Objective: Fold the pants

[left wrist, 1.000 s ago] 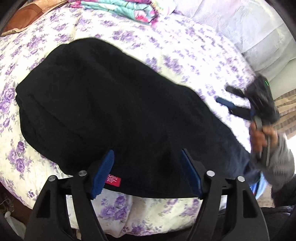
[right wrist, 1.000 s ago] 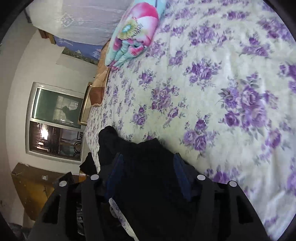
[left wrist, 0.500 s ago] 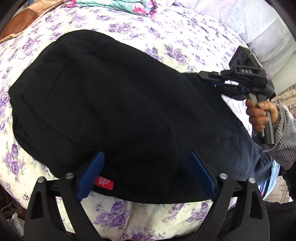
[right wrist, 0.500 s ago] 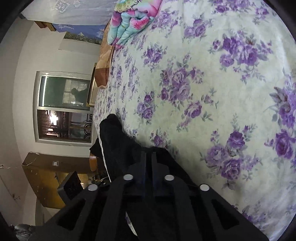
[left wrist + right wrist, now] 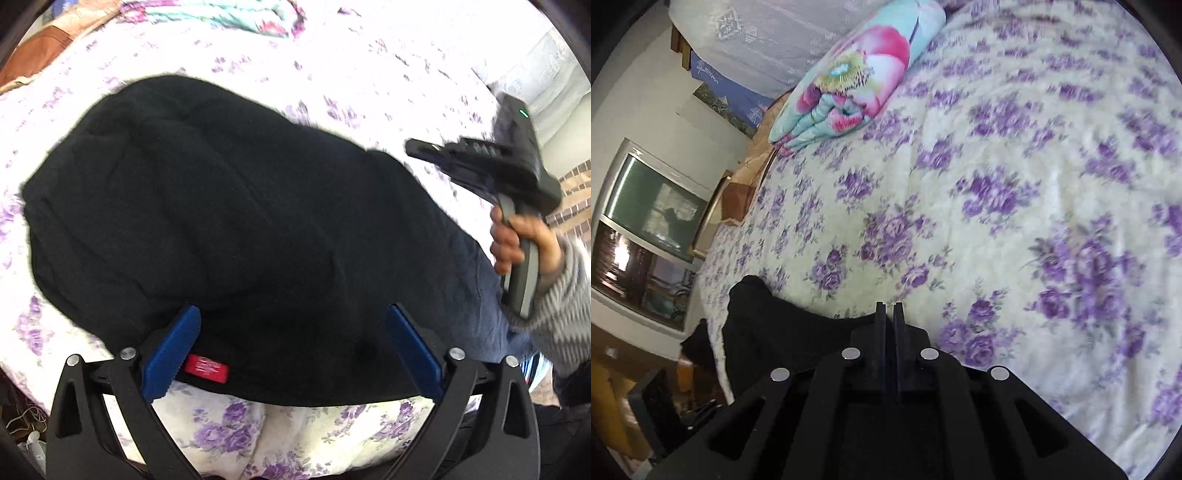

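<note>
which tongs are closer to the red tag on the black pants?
Left. The left tongs stand open over the near edge of the black fabric pants, the small red rectangular tag beside one blue pad. The right tongs are shut, far across the pants.

Black fabric pants (image 5: 229, 221) carry a small red label (image 5: 207, 368); the cream bedspread (image 5: 1015, 155) bears purple roses; the folded quilt (image 5: 849, 77) is turquoise with pink flowers.

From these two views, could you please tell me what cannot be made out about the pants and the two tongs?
- Right tongs: shut, but their own body hides whether cloth is pinched (right wrist view).
- Pants: layers and fold lines lost in the flat black (left wrist view).
- Red tag: print too small.
- Left tongs: open over the near edge; contact with the pants unclear.
</note>
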The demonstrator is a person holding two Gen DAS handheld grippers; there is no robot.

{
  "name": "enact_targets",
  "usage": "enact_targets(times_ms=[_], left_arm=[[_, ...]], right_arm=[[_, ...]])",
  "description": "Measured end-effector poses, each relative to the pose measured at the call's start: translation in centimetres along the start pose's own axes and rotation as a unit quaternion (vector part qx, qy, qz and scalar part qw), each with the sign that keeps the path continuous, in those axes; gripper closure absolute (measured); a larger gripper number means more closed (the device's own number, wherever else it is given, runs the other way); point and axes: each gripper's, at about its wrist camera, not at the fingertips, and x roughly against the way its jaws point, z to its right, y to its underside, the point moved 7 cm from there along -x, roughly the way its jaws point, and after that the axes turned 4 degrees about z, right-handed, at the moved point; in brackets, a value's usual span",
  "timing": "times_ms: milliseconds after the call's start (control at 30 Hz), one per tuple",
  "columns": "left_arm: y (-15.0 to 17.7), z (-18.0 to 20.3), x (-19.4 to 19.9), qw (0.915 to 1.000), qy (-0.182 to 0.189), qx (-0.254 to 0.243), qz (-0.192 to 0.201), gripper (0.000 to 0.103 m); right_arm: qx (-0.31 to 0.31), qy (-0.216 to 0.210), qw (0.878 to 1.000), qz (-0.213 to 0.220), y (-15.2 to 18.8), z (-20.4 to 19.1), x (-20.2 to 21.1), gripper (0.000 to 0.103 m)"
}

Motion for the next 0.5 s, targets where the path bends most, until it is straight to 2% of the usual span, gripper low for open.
enact_targets(times_ms=[67,133,200,233,267,300,333,367,433,467,500], left_arm=[[-0.5,-0.7,0.9,0.9997,-0.001,0.015,0.019,0.005],[-1.3,-1.8,1.8,0.9987,-0.006,0.034,0.038,0.005],[-2.0,-3.1,2.2,0.9975,-0.020,0.044,0.052,0.005],[-2.3,-3.9,2.0,0.9970,-0.038,0.047,0.049,0.005],[-2.4,-4.7,1.6,0.9964,-0.055,0.049,0.042,0.005],[-2.5,-5.5,1.1,0.9955,-0.071,0.052,0.034,0.005],[-2.5,-6.1,0.6,0.9943,-0.087,0.057,0.024,0.005],[-2.5,-6.6,0.2,0.9936,-0.095,0.059,0.017,0.005],[-2.6,-6.8,0.4,0.9935,-0.095,0.061,0.018,0.005],[-2.7,-6.6,0.7,0.9937,-0.091,0.060,0.024,0.005],[-2.8,-6.4,1.2,0.9942,-0.085,0.056,0.036,0.005]], right_arm=[[0.001,0.034,0.999,0.031,-0.1,0.2,1.3,0.097],[0.002,0.011,1.000,0.029,0.5,-0.6,1.3,0.097],[0.005,-0.011,1.000,-0.020,2.5,-1.9,-0.7,0.097],[0.009,-0.008,0.999,-0.051,3.7,-2.1,-2.2,0.097],[0.009,0.014,0.997,-0.081,4.9,-1.4,-3.8,0.099],[-0.006,0.027,0.996,-0.084,5.6,-0.5,-4.7,0.103],[-0.026,0.020,0.998,-0.059,5.3,-0.1,-4.3,0.103],[-0.042,0.021,0.998,-0.043,4.9,0.0,-3.3,0.099],[-0.038,0.019,0.999,-0.003,4.0,-0.4,-0.3,0.096],[-0.026,0.017,0.999,0.019,3.6,-0.7,1.7,0.092],[-0.016,0.023,0.999,0.045,3.4,-0.6,4.1,0.073]])
